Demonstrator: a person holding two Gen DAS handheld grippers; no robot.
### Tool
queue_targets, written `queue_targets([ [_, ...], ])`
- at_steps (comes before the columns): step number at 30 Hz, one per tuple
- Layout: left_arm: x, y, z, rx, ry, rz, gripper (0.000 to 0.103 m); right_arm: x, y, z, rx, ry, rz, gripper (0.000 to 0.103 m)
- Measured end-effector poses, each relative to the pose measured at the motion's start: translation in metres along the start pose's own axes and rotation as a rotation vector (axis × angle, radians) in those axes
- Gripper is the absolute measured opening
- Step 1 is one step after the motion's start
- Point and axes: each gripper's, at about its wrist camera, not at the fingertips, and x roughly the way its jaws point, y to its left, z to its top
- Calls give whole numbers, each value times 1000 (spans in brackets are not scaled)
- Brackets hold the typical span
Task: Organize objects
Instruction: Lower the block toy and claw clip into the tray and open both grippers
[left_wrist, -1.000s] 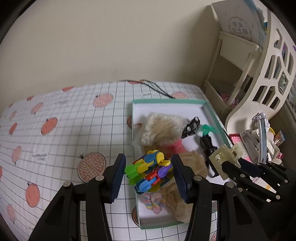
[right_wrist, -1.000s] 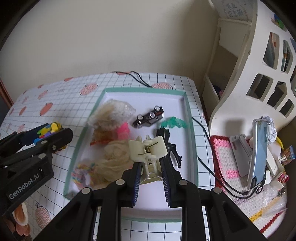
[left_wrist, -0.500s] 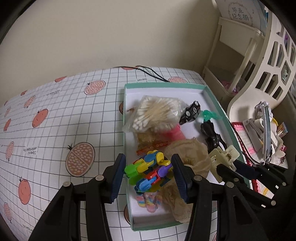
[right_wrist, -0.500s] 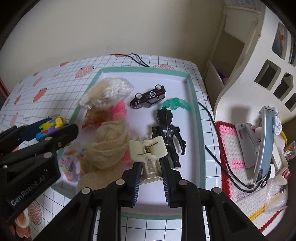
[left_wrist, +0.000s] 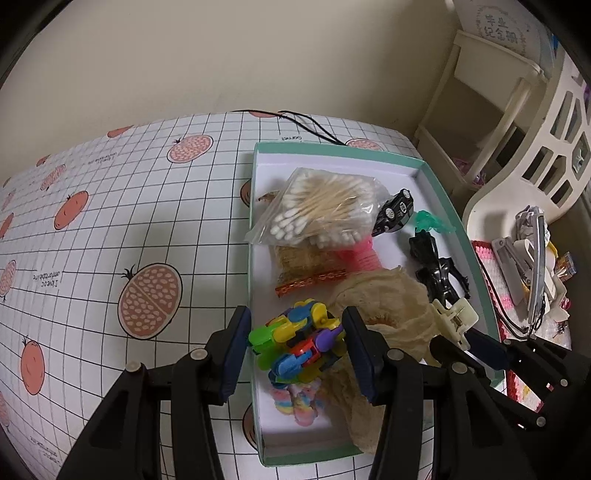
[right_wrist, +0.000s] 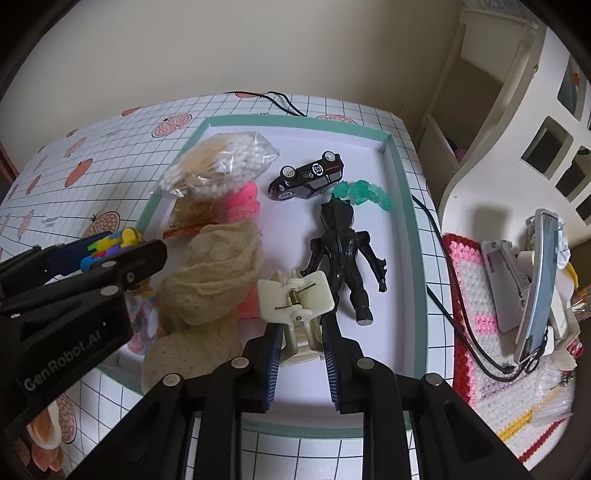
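The left gripper (left_wrist: 297, 338) is clenched on a multicoloured link toy (left_wrist: 297, 339), hanging over the near-left corner of the teal-rimmed box (left_wrist: 439, 188). The right gripper (right_wrist: 301, 334) grasps a cream hair claw clip (right_wrist: 295, 295) above the box floor, just short of the black figure (right_wrist: 343, 247) ahead of it. Judged from here, the loosely jointed toy could unfold and spill over the rim beside the left claw. The clip could land on the figure's legs or snag the beige netting (right_wrist: 214, 273) to its left.
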Motion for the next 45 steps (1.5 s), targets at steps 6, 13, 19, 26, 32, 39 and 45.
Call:
queue_targets([
  [6,9,3,1,-26,16,-17,53,6,-3,-1,13,12,3,24],
  [13,15,8,4,-45,18,-26,53,13,2,0,12,21,2,24],
  [19,17,7,4,-32,17,-22,53,15,3,1,21,19,5,24],
  [26,16,8,4,-39,20,-32,53,11,3,1,39,10,14,24],
  [32,7,6,7,-27,-5,-49,53,6,5,2,44,-5,21,25],
  [39,-3,2,10,-3,-38,-29,54,3,3,3,59,-24,33,39],
  [45,-6,8,14,-25,-57,-13,54,-2,4,4,61,-50,44,39],
])
